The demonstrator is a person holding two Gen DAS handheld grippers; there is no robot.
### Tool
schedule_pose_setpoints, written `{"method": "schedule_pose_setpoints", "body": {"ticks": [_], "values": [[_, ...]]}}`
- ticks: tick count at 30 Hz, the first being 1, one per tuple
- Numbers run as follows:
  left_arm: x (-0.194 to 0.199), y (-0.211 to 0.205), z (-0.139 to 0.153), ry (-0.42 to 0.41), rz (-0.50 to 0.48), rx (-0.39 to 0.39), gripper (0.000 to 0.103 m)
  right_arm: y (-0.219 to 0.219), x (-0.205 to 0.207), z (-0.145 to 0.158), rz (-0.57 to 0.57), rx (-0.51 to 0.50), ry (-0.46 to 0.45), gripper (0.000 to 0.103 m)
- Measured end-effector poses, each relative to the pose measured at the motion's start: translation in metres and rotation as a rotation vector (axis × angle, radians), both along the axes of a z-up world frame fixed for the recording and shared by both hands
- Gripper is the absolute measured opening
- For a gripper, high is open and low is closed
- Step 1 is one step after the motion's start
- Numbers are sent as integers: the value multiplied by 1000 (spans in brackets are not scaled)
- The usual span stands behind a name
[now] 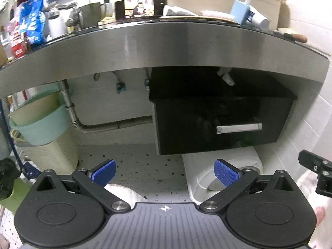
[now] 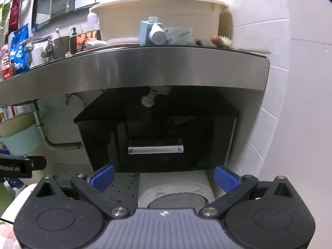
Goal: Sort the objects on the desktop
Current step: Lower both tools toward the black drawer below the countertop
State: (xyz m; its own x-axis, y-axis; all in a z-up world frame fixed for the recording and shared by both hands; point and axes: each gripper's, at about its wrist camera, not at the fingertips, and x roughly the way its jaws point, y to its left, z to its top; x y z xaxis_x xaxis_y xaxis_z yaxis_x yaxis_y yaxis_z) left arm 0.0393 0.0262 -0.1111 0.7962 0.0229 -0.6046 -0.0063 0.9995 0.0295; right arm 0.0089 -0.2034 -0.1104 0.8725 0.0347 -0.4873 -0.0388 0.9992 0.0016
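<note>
Both cameras look up from low down at a steel-edged tabletop (image 1: 166, 47) with a black drawer cabinet (image 1: 220, 124) hanging beneath it. The left gripper (image 1: 165, 173) is held below the tabletop edge over the speckled floor (image 1: 145, 166), its blue fingers (image 1: 104, 171) spread wide with nothing between them. The right gripper (image 2: 165, 178) is equally wide and empty, in front of the cabinet's silver handle (image 2: 155, 149). On the tabletop, toward its right end, a light blue box (image 2: 145, 32) stands with a white tube (image 2: 157, 34) lying against it, in front of a large cream basin (image 2: 159, 18). Further left are a green mug (image 1: 92, 13) and a tap (image 1: 71, 17). A mint green tub (image 1: 41, 122) hangs beside the drainpipe (image 1: 68, 103)
</note>
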Motion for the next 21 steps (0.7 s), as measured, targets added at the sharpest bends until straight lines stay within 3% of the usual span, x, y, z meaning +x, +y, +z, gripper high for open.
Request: {"method": "schedule_pose_setpoints", "body": {"ticks": [5,11,21], "values": [[3,8,-4,2,-33,-80,102,1,3,-5,7,-26,-3,103],[10,10,-13,-21,-5,-31,102,-2,9,-13,35,-24,-27,103],[15,24,-30,-86,-37,-72,102,-2,27,-31,96,-38,1,103]]}}
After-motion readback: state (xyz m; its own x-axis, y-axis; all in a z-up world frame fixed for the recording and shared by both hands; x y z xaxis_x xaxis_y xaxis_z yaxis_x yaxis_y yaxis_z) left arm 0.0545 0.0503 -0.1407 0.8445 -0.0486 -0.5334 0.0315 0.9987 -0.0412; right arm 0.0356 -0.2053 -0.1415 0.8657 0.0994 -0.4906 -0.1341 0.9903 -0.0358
